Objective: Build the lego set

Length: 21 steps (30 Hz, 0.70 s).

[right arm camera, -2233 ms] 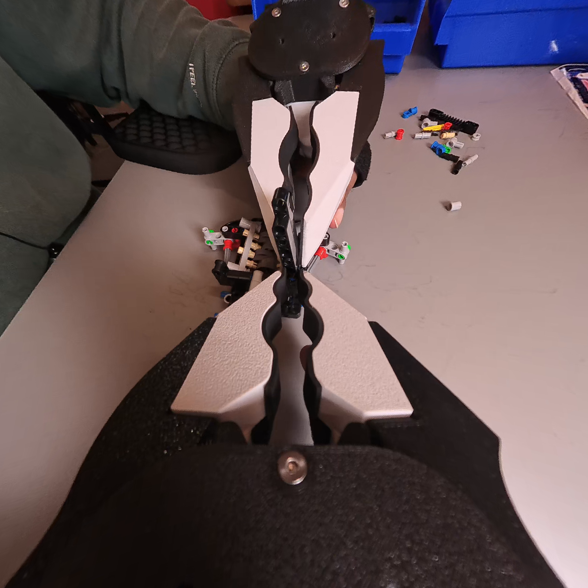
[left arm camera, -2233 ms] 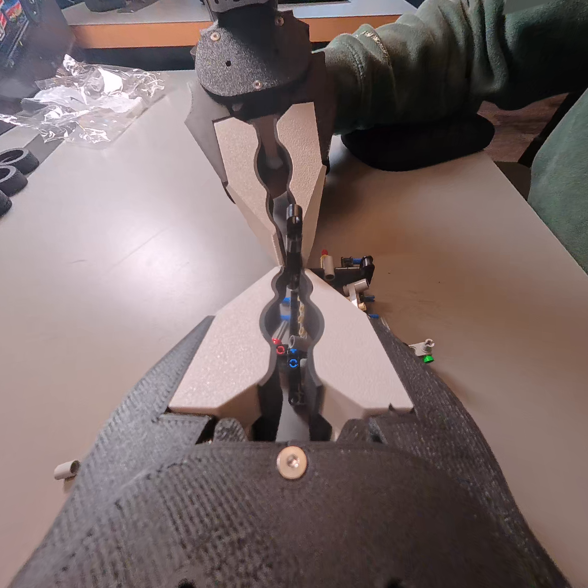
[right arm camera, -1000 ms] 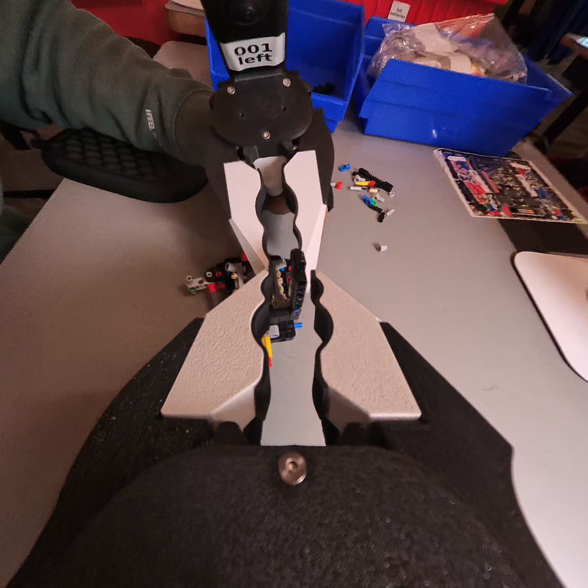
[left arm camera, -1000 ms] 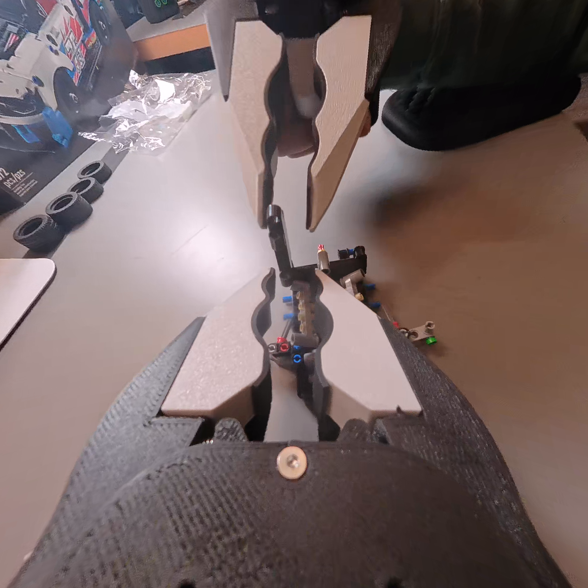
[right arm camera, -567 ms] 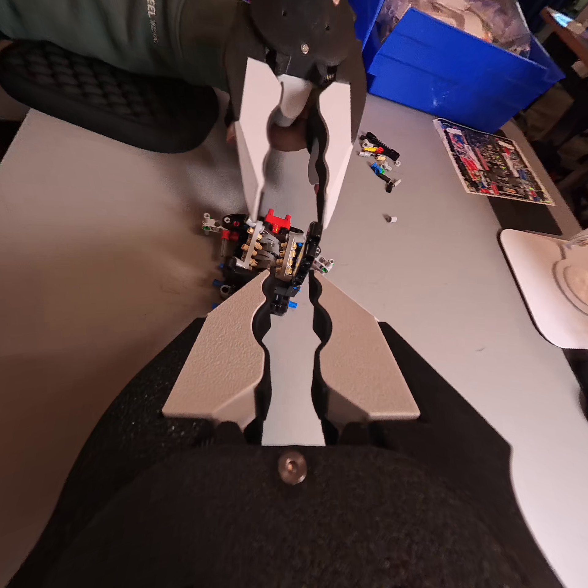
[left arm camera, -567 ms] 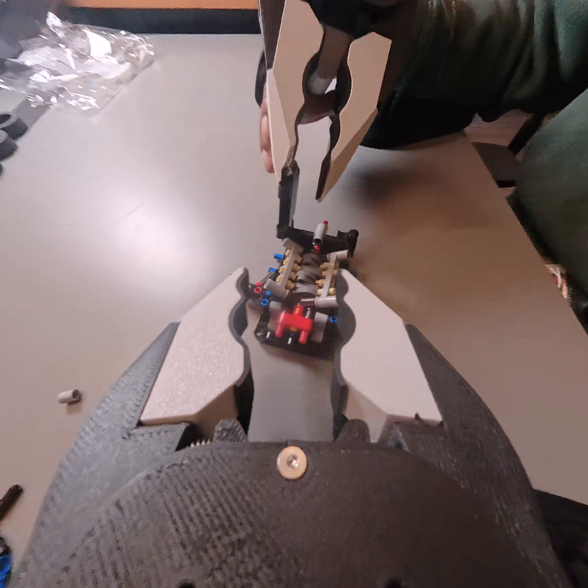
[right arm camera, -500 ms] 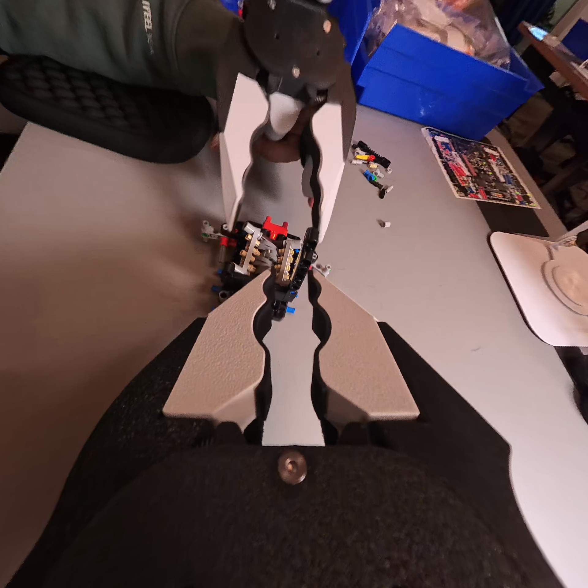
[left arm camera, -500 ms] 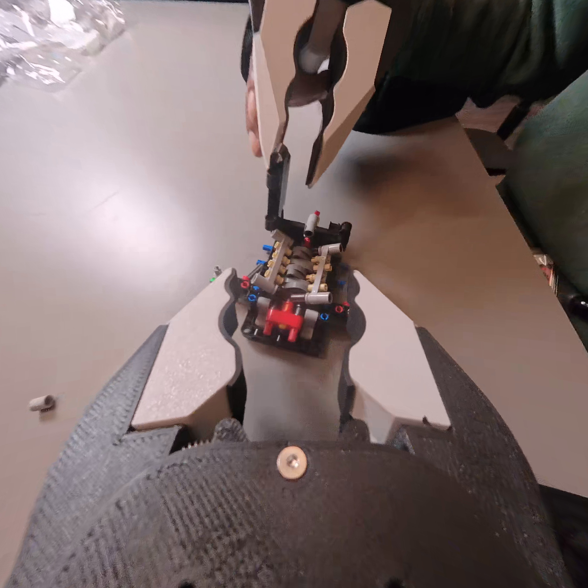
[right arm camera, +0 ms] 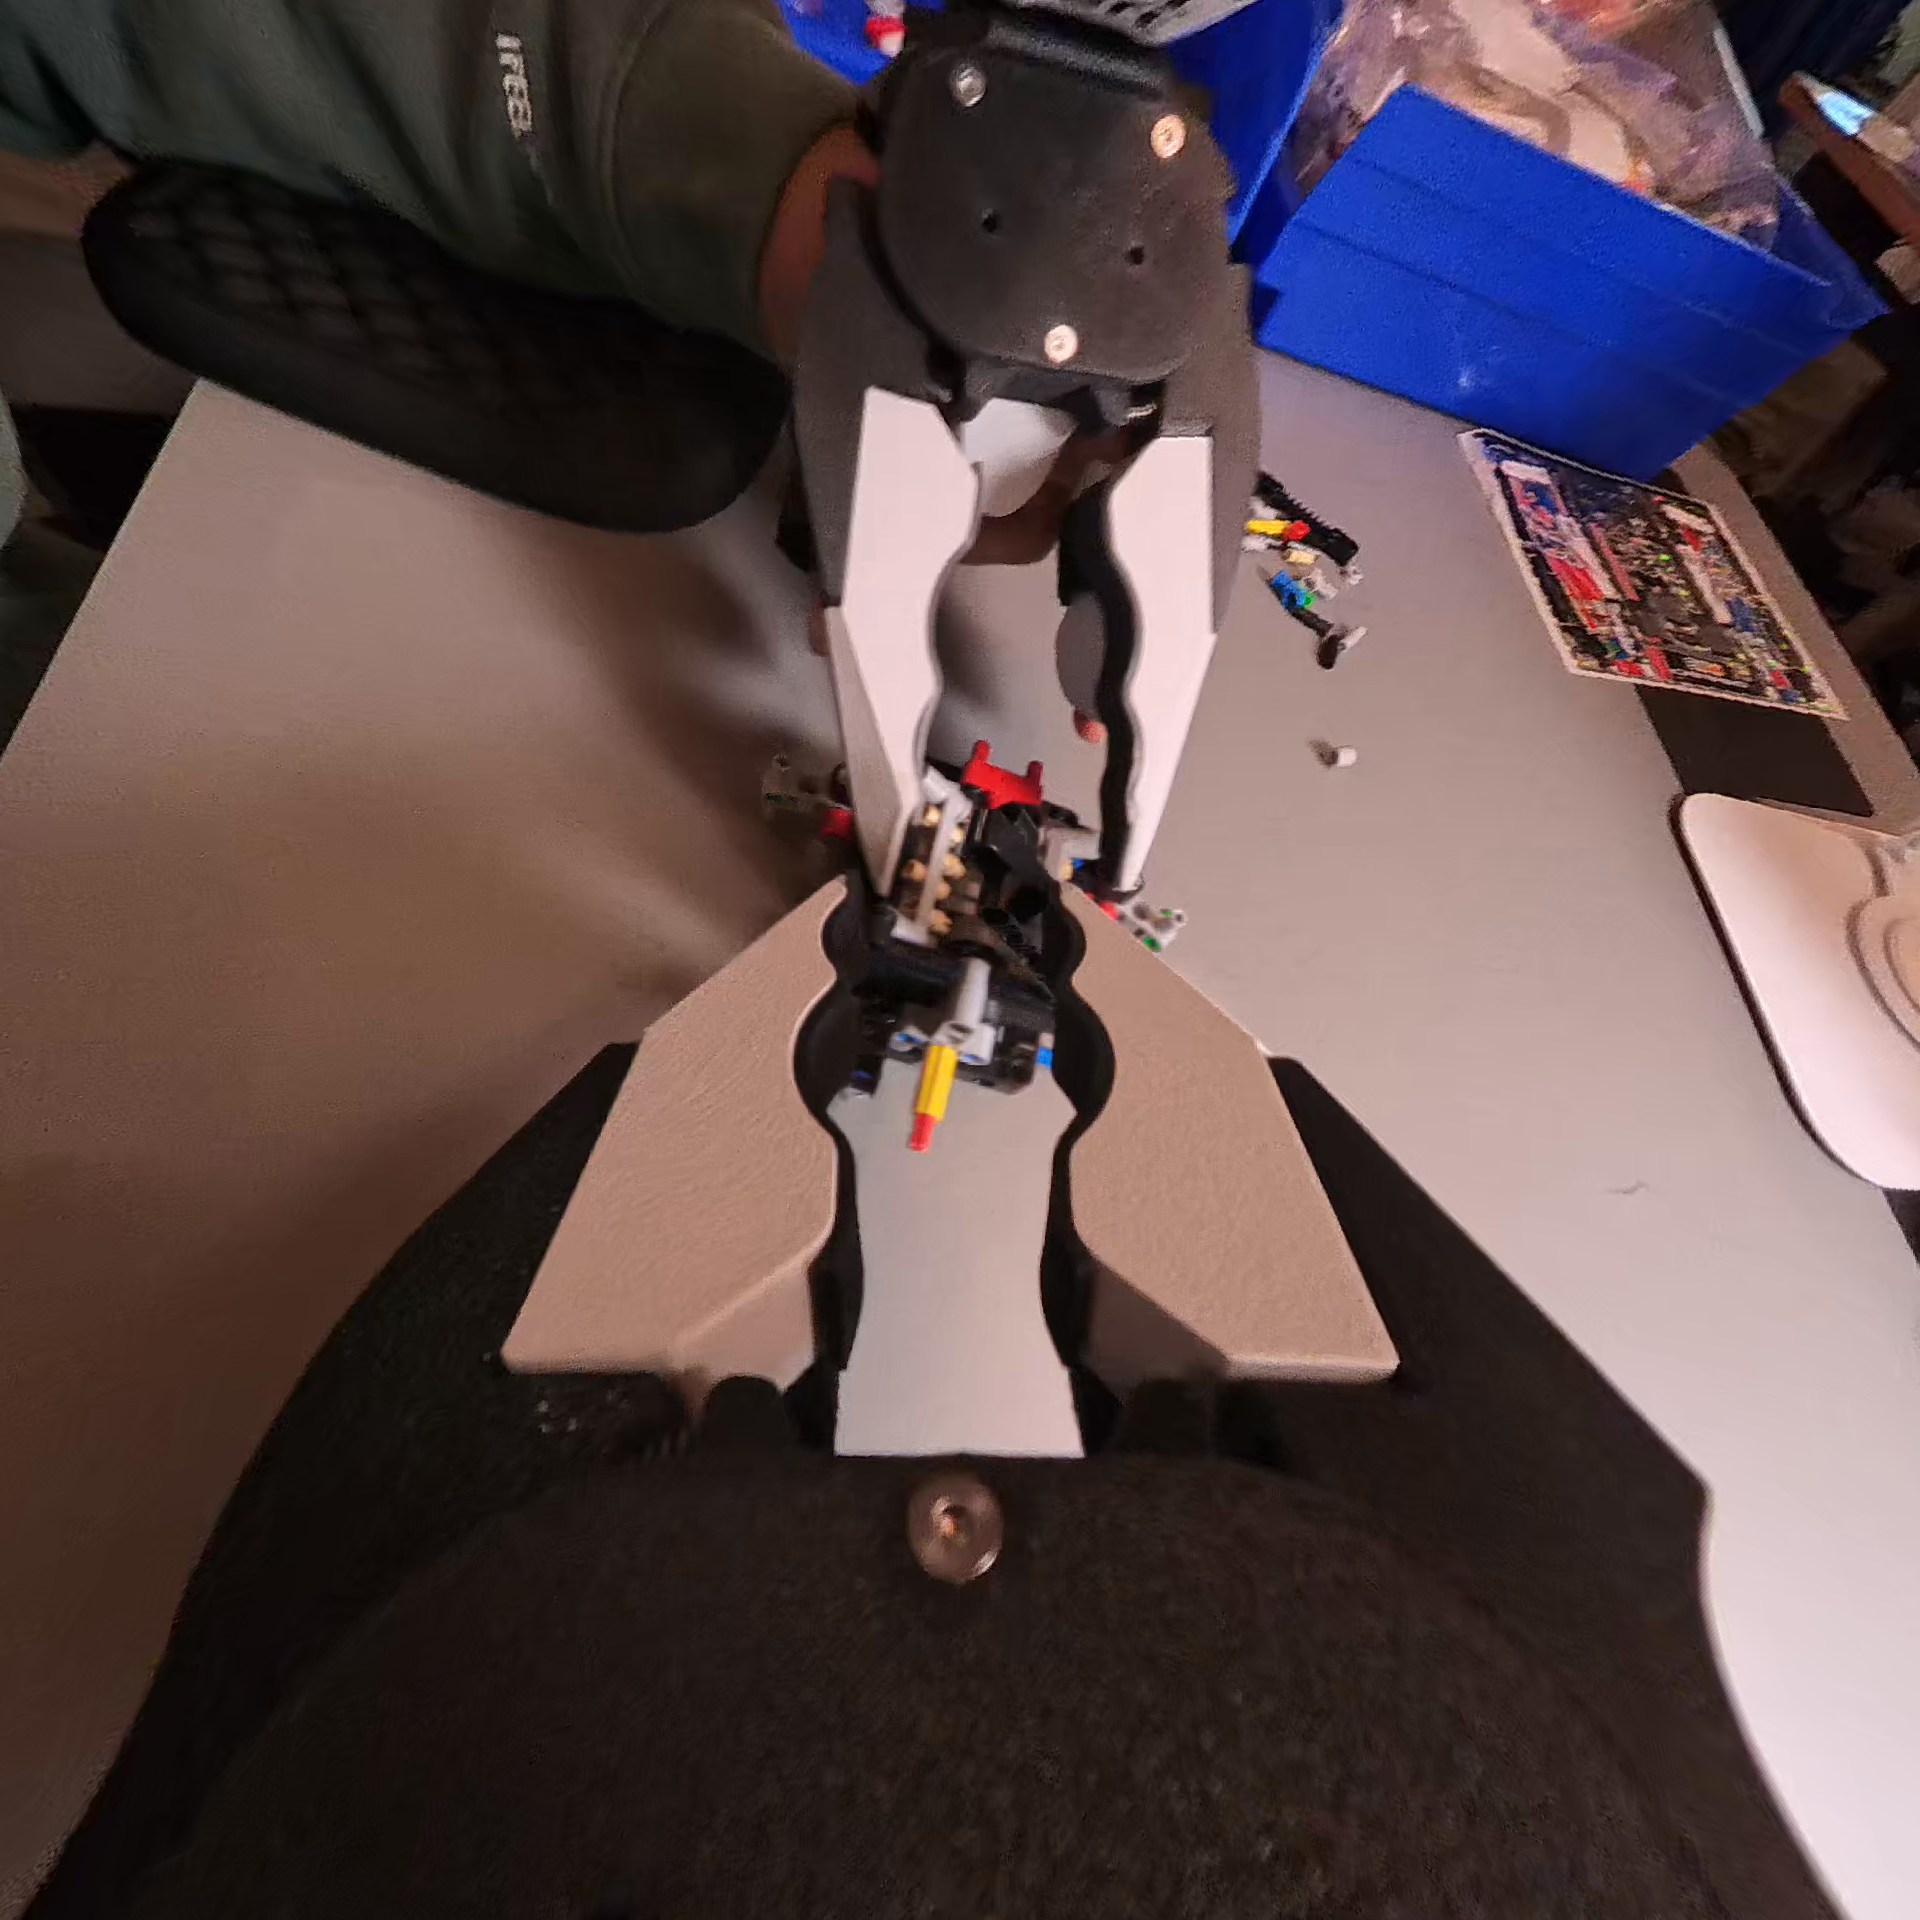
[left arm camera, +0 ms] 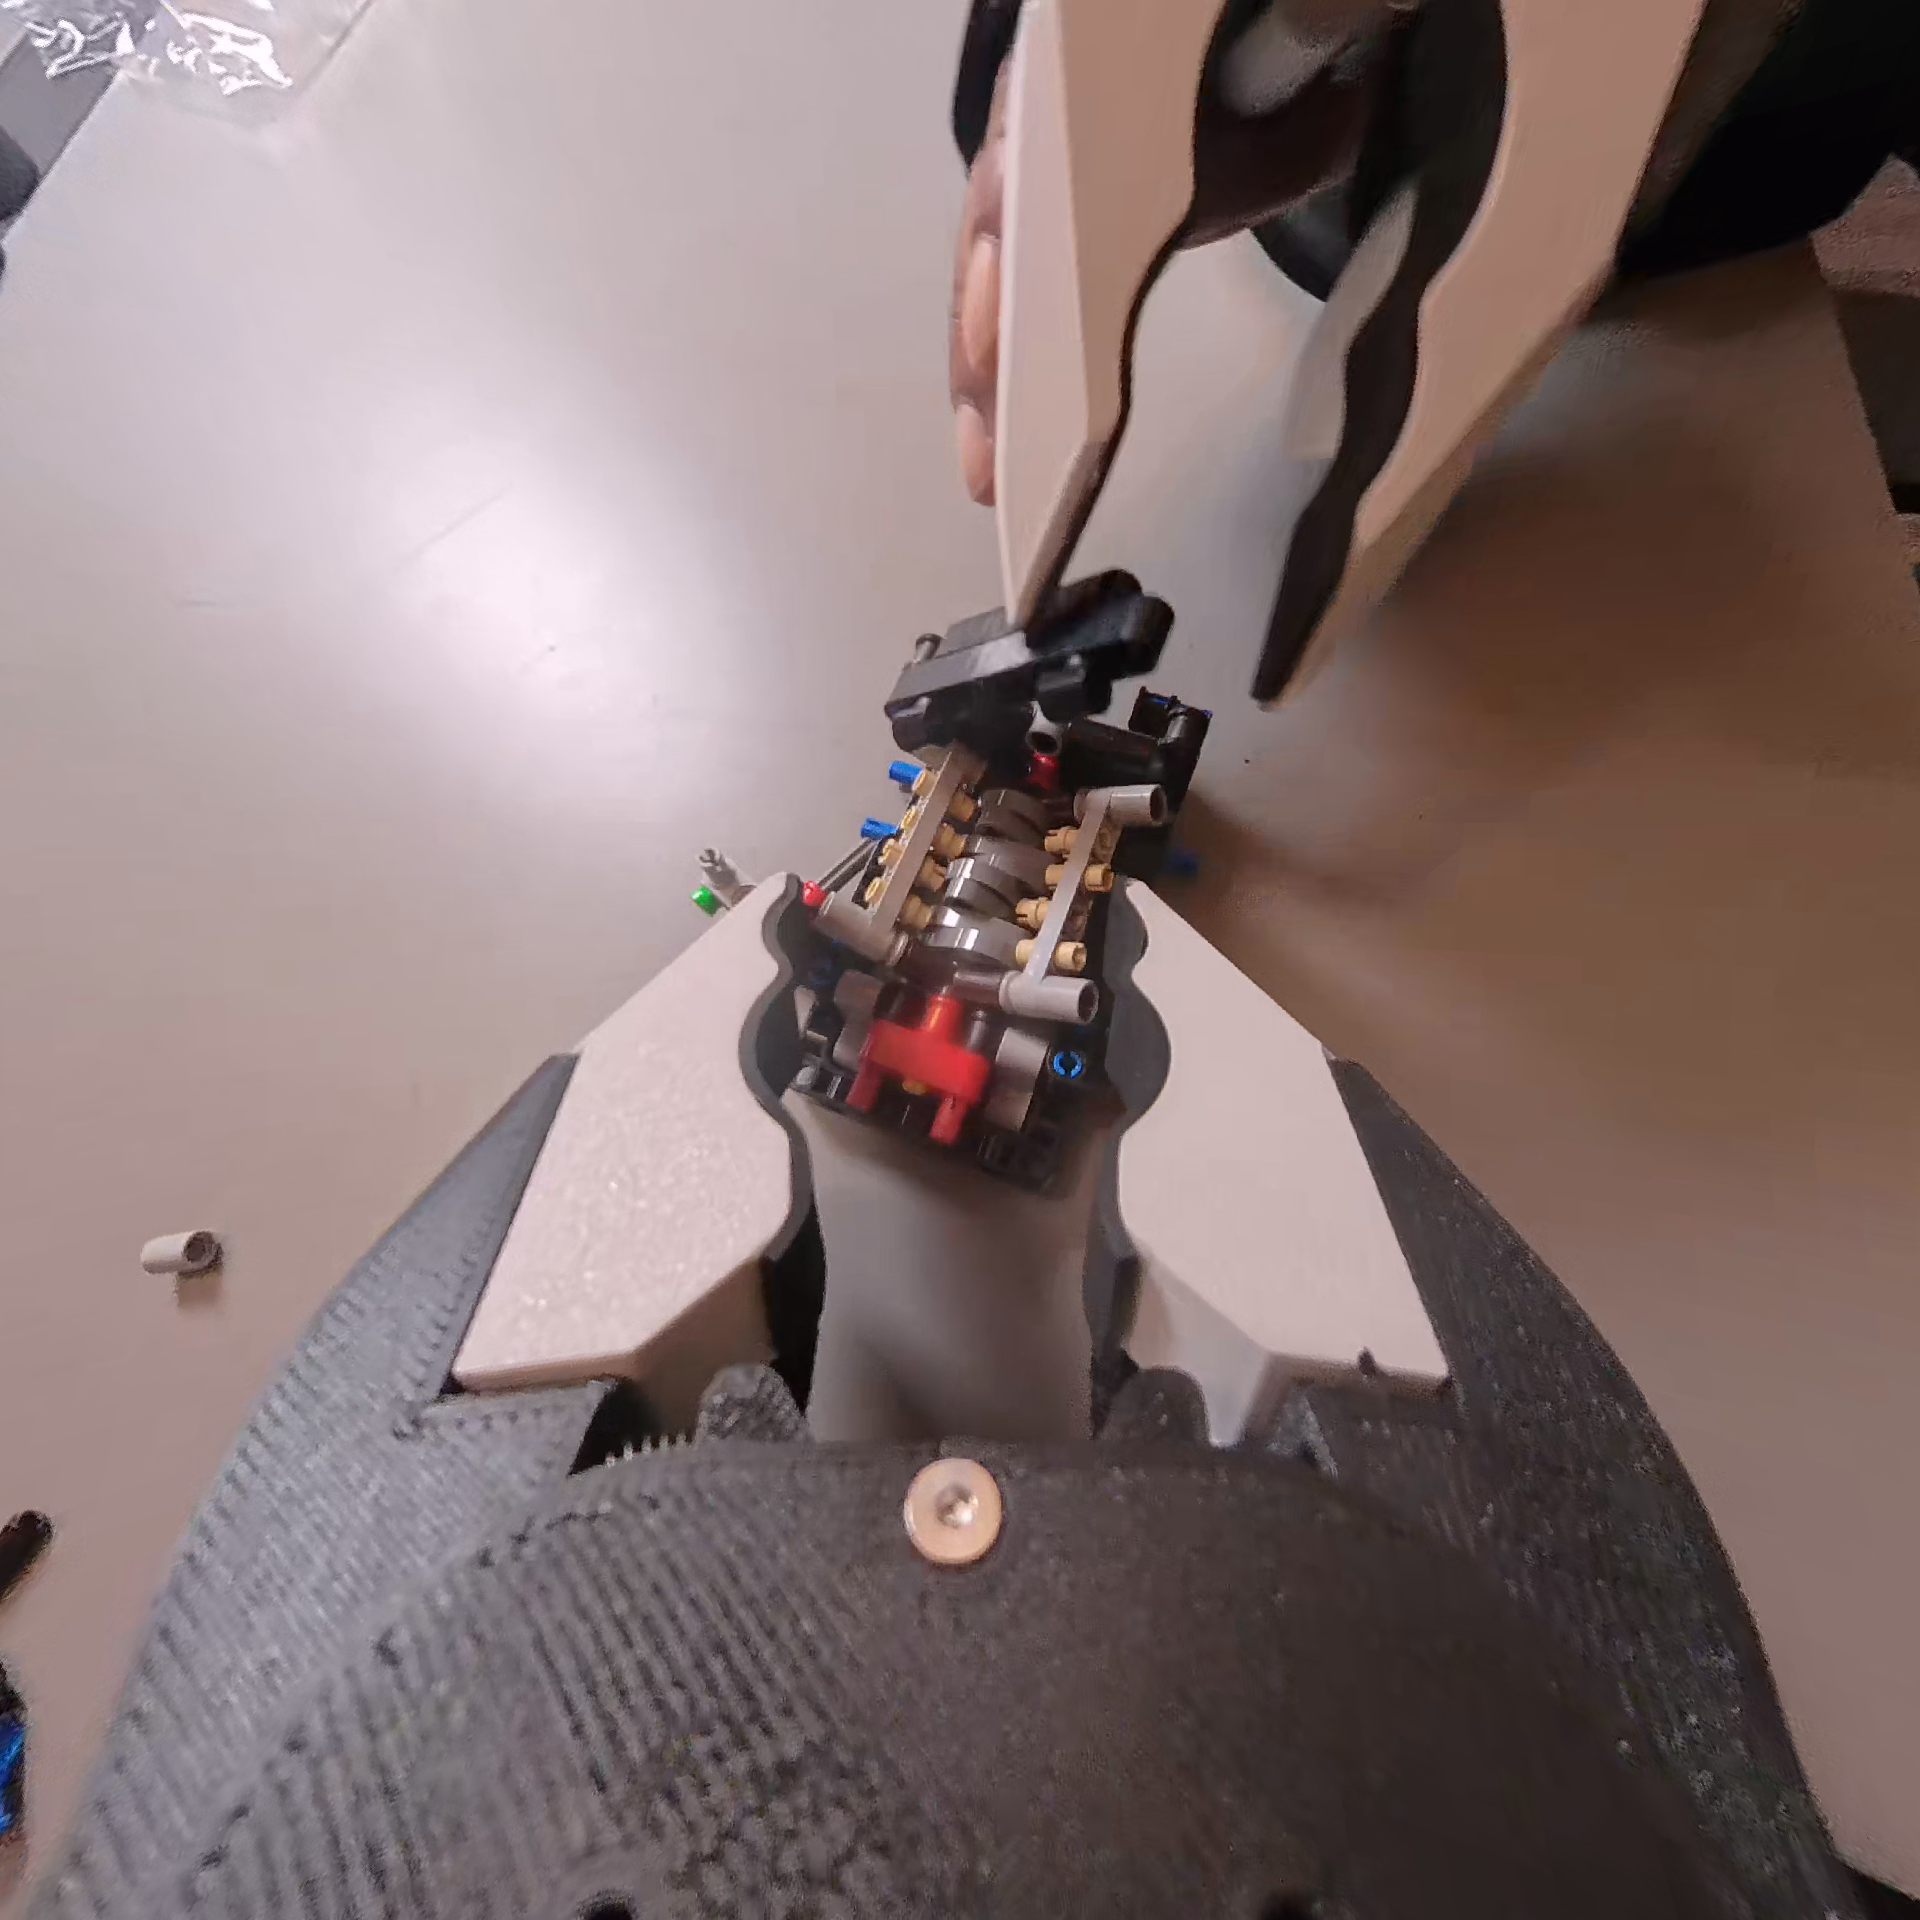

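Note:
The lego assembly [left arm camera: 987, 935], a black frame with grey beams, tan pins and a red piece, lies on the table. My left gripper [left arm camera: 961, 894] straddles its near end with the jaws wide, and the pads touch both sides. A black beam [left arm camera: 1039, 655] lies across the far top. My right gripper [left arm camera: 1153, 655] is open above it, with one fingertip [left arm camera: 1039, 582] on the beam. In the right wrist view my right gripper [right arm camera: 956, 904] is open around the assembly [right arm camera: 966, 935]. A yellow axle [right arm camera: 930, 1091] points toward it. The left gripper [right arm camera: 1003, 878] faces it.
A small grey tube [left arm camera: 182, 1252] and a grey-green connector [left arm camera: 712, 883] lie left of the assembly. Loose parts [right arm camera: 1299, 571], an instruction booklet [right arm camera: 1642, 582], blue bins [right arm camera: 1507, 312] and a white pad [right arm camera: 1818, 987] sit to the right. A green sleeve [right arm camera: 520, 135] is at the back. My right fingertips sit around 5 centimetres from my left ones.
The assembly went from held upright to lying flat. The left jaws opened wide, then narrowed onto its sides. The right gripper let go of the black beam, which folded down, and opened wider.

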Each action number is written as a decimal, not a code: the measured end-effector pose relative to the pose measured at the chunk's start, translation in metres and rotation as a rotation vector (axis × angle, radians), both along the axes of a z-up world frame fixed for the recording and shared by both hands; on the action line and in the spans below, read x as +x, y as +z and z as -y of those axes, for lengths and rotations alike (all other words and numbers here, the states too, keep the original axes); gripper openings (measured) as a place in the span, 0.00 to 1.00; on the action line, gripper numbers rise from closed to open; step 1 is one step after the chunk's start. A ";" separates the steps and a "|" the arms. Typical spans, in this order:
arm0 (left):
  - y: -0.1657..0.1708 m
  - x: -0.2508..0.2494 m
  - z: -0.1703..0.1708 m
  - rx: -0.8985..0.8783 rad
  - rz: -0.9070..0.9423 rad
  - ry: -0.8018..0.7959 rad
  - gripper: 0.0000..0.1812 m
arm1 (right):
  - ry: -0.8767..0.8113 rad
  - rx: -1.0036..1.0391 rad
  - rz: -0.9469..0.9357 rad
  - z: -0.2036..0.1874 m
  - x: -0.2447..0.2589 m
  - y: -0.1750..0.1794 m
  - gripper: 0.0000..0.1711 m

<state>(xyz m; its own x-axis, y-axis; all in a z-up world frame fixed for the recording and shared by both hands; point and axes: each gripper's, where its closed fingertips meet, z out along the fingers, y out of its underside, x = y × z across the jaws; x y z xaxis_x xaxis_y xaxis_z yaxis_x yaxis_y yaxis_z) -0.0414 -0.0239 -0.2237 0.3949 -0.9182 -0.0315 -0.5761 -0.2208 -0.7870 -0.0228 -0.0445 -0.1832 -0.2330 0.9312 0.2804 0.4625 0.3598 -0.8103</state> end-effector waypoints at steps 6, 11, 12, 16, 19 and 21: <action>0.000 0.001 -0.006 -0.009 0.006 0.091 0.31 | 0.011 0.089 0.082 0.008 0.004 -0.017 0.29; 0.000 0.001 -0.008 -0.009 0.009 0.119 0.30 | 0.017 0.115 0.093 0.009 0.005 -0.024 0.30; 0.000 0.001 -0.008 -0.008 0.009 0.122 0.30 | 0.015 0.113 0.091 0.008 0.005 -0.023 0.29; 0.000 0.001 -0.009 -0.003 0.011 0.124 0.30 | 0.018 0.115 0.088 0.008 0.006 -0.024 0.29; 0.000 0.001 -0.009 -0.002 0.010 0.125 0.30 | 0.016 0.119 0.085 0.007 0.006 -0.024 0.28; 0.000 0.001 -0.009 -0.002 0.011 0.126 0.31 | 0.015 0.123 0.081 0.006 0.006 -0.023 0.27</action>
